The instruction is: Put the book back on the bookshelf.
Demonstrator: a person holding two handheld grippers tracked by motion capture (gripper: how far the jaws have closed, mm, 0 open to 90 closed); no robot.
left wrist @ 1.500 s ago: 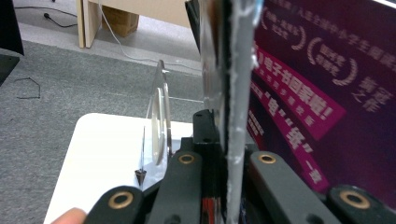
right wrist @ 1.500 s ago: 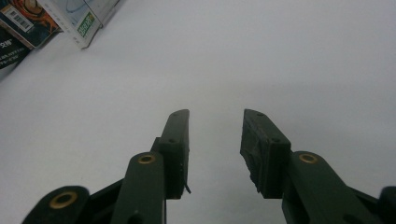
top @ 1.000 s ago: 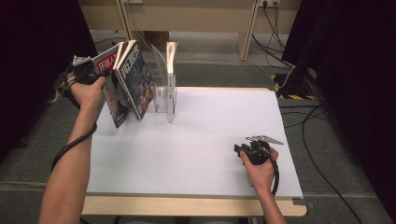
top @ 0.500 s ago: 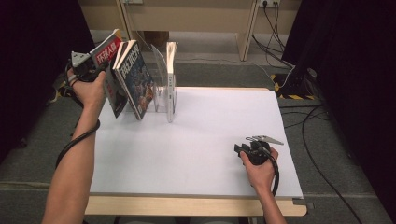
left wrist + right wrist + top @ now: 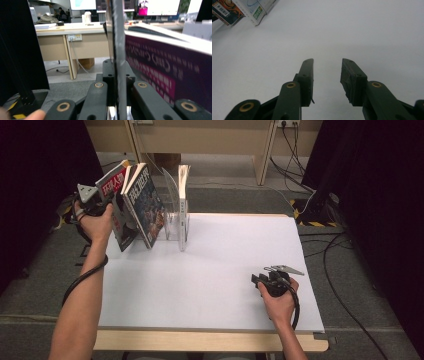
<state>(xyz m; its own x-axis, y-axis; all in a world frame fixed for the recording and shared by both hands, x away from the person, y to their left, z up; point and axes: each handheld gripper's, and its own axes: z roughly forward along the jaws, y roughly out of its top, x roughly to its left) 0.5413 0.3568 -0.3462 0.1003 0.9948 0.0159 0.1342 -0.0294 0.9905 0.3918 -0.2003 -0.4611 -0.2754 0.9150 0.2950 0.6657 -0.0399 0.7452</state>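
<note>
A red-covered magazine (image 5: 115,179) leans at the table's far left, and my left gripper (image 5: 107,202) is shut on its edge. In the left gripper view the thin edge (image 5: 119,45) runs up between the jaws of the left gripper (image 5: 117,72), with the purple cover (image 5: 165,70) to the right. These jaws have just eased open slightly, with the magazine still pinched between them. A blue-covered magazine (image 5: 146,205) leans beside it against a clear rack (image 5: 172,217). My right gripper (image 5: 257,281) rests open on the white table (image 5: 225,255), with nothing between the right gripper's (image 5: 327,72) pads.
A third thin book (image 5: 183,190) stands in the rack's far slot. Corners of the leaning magazines (image 5: 239,10) show at the top left of the right gripper view. Cables (image 5: 330,245) lie on the floor to the right. A wooden desk (image 5: 210,140) stands behind the table.
My left hand has shifted the red magazine a little, lifting and tilting it slightly beside the blue one. The right hand and gripper have stayed put.
</note>
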